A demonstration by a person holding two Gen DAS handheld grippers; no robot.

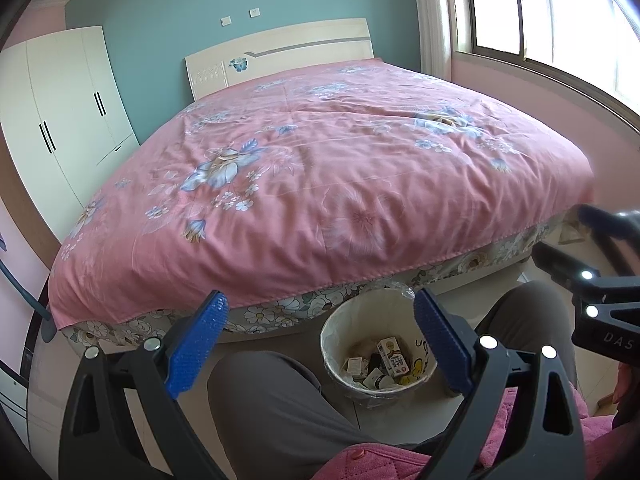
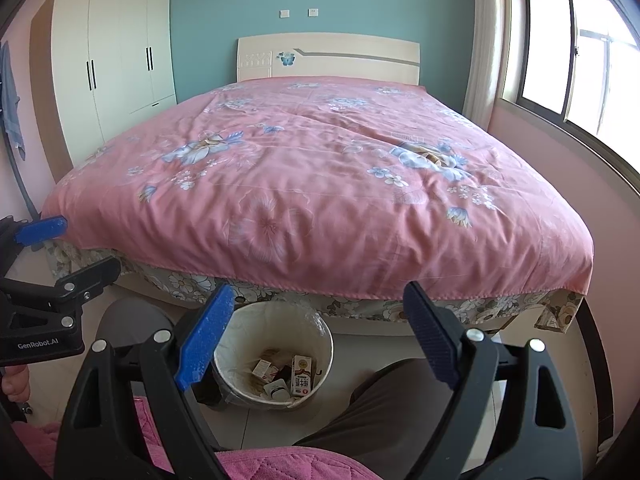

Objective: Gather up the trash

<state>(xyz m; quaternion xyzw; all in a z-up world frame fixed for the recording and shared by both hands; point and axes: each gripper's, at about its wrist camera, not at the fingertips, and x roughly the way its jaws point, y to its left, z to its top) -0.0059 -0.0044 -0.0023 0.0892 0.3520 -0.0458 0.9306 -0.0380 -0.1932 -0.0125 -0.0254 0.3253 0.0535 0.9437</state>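
A round white trash bin [image 1: 332,332] lined with clear plastic stands on the floor at the foot of the bed; it also shows in the right wrist view [image 2: 240,328]. Inside lie a small milk carton [image 1: 394,357] [image 2: 301,376], small boxes [image 2: 262,367] and a bottle. My left gripper [image 1: 320,340] is open and empty, held above the bin and my knees. My right gripper [image 2: 316,336] is open and empty, also above the bin. Each gripper shows at the edge of the other's view.
A bed with a pink flowered cover [image 1: 320,168] [image 2: 312,184] fills the middle. A white wardrobe [image 2: 112,64] stands at the back left, a window [image 2: 568,52] on the right. My knees in grey trousers [image 1: 272,400] flank the bin. A pink quilted cloth [image 2: 264,464] lies on my lap.
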